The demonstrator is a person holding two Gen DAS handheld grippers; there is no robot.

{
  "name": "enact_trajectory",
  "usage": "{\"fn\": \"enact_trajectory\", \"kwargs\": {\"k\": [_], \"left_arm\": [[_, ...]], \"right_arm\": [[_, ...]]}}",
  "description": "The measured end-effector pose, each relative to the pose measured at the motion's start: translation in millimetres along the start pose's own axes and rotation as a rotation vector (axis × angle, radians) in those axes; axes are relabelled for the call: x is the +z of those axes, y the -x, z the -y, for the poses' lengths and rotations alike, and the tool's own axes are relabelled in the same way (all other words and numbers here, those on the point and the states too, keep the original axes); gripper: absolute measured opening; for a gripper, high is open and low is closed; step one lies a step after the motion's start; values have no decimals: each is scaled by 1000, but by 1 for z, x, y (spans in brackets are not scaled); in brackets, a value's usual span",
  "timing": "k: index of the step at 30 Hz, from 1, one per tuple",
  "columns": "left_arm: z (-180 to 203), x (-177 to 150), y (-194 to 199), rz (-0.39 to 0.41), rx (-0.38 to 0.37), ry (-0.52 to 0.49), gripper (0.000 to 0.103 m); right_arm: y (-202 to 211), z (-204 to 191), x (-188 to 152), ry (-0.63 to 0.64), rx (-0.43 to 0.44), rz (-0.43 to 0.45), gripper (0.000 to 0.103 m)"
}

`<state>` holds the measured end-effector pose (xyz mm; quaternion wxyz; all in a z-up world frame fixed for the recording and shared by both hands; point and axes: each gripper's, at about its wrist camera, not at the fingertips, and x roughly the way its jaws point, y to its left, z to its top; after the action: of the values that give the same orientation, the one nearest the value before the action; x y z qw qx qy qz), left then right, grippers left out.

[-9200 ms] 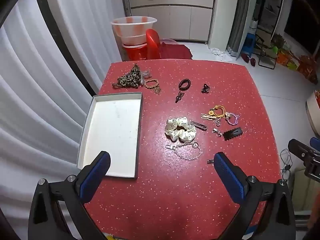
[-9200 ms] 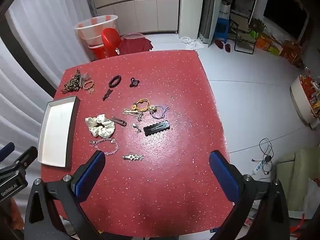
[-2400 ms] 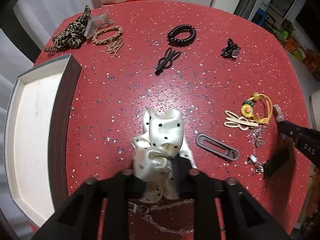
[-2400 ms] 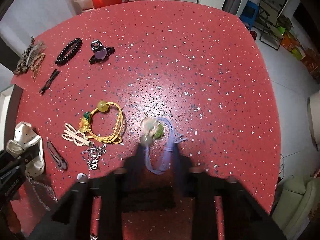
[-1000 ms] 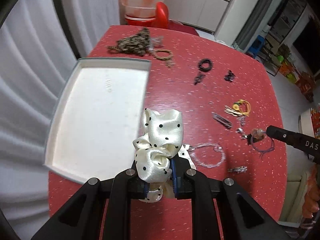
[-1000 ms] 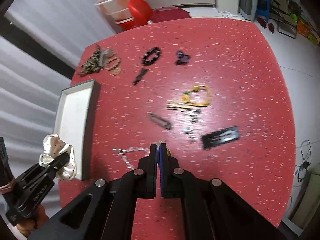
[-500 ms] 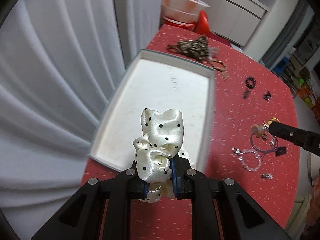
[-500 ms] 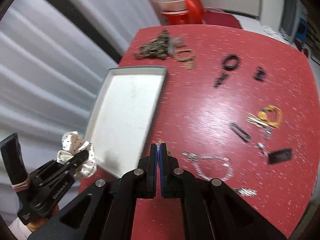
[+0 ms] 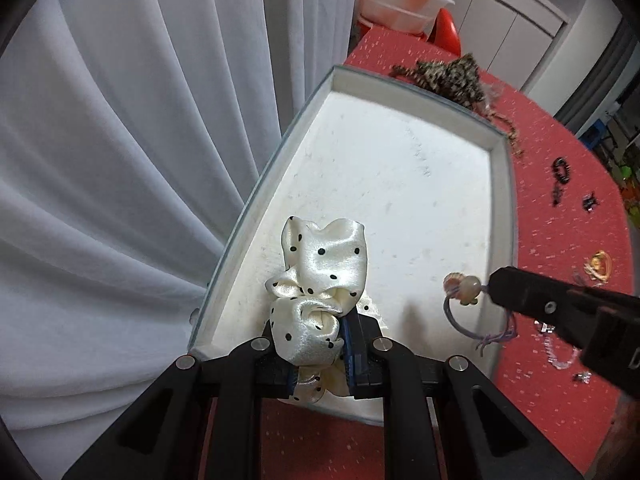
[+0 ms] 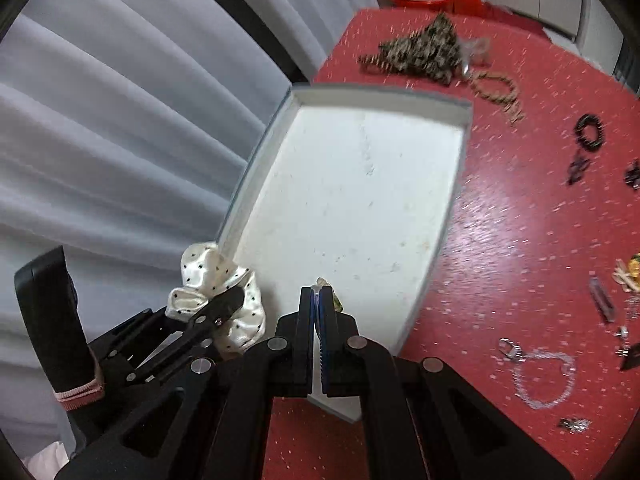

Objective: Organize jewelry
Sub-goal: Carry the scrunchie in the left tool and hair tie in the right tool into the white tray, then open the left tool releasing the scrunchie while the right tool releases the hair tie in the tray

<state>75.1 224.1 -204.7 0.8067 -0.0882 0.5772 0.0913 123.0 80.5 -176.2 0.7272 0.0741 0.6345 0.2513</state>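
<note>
we hold the polka-dot scrunchie (image 9: 320,280) pinched in the left gripper (image 9: 320,344) and the purple hair tie (image 9: 464,300) in the right gripper (image 10: 319,300), both above the empty tray (image 9: 502,184), with most pieces left on the tabletop (image 10: 520,220).

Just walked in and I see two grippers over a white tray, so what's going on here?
A person is sorting hair accessories off a red table into a white tray. The left gripper is shut on a cream polka-dot scrunchie, held over the tray's near end. The right gripper is shut on a purple hair tie, also above the tray. Nothing lies in the tray yet; other pieces remain on the table.
</note>
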Motion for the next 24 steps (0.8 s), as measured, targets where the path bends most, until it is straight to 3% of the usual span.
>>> {"fn": "enact_trajectory", "kwargs": {"k": [7, 8, 10, 12, 15, 18, 20, 21, 23, 24], "left_arm": [[2, -6, -34, -43, 46, -31, 20], [2, -7, -38, -48, 54, -30, 24], [2, -8, -40, -43, 69, -28, 55], [2, -8, -41, -22, 93, -25, 63], [3, -8, -44, -25, 98, -33, 63], [3, -9, -43, -18, 119, -37, 84], [5, -10, -41, -11, 125, -34, 84], [8, -8, -42, -15, 124, -36, 84], [8, -8, -41, -20, 127, -40, 84], [9, -8, -40, -19, 129, -43, 84]], "right_arm": [[-43, 19, 5, -26, -40, -53, 2], [-46, 21, 6, -29, -45, -58, 2], [-52, 24, 7, -32, -51, -69, 2], [-59, 29, 10, -34, -61, -83, 2], [-67, 32, 12, -37, -64, -104, 3], [-72, 31, 14, -32, -70, -107, 5], [-71, 29, 18, -29, -63, -99, 14], [-69, 28, 19, -25, -61, -88, 28], [-58, 23, 22, -13, -56, -54, 45], [-54, 22, 24, -9, -54, -42, 47]]}}
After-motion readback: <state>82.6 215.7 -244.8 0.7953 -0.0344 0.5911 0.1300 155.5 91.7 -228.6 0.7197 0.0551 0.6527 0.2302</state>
